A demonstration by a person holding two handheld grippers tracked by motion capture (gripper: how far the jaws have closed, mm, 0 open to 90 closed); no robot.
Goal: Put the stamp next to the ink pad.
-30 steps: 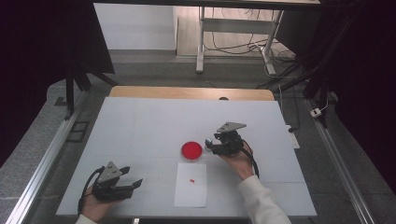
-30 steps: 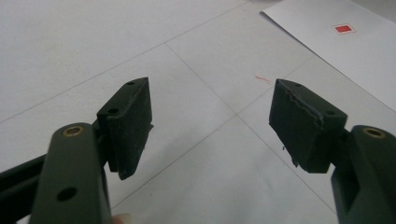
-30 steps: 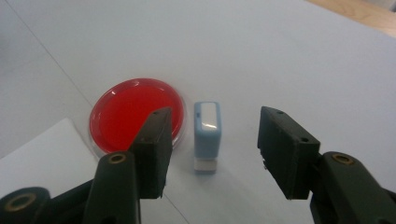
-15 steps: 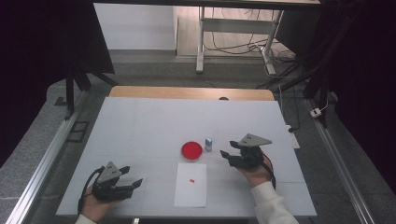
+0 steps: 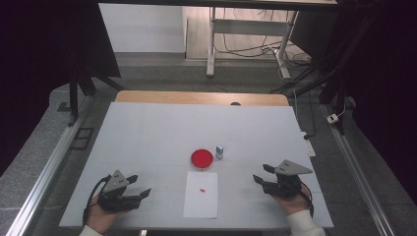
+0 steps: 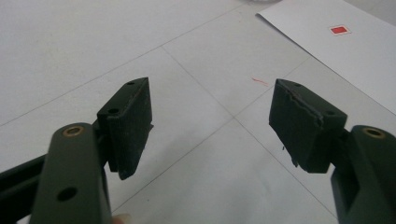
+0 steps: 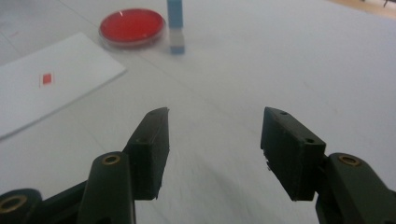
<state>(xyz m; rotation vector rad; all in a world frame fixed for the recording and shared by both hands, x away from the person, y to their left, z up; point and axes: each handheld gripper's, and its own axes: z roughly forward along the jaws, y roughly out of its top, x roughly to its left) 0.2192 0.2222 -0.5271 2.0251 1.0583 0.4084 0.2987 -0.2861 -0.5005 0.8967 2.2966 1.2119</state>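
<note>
A shallow red round dish (image 5: 202, 159) sits mid-table, with a small blue-and-white vial (image 5: 220, 152) standing upright just to its right. Nearer me lies a white sheet of paper (image 5: 201, 194) bearing a tiny red square (image 5: 202, 190). My right gripper (image 5: 260, 173) rests low at the near right, open and empty, pointing left toward the dish. The right gripper view puts its open gripper (image 7: 215, 114) well short of the dish (image 7: 132, 23) and vial (image 7: 176, 25). My left gripper (image 5: 139, 185) rests at the near left, open and empty (image 6: 211, 88), with the paper (image 6: 336, 56) ahead of it.
The white tabletop (image 5: 162, 128) has a wooden strip (image 5: 196, 98) along its far edge. Metal rails (image 5: 44, 167) run down both sides. A table frame with cables (image 5: 246, 34) stands on the floor beyond.
My right gripper has drawn back from beside the dish to the near right of the table, leaving the vial standing next to the dish. My left gripper has stayed put.
</note>
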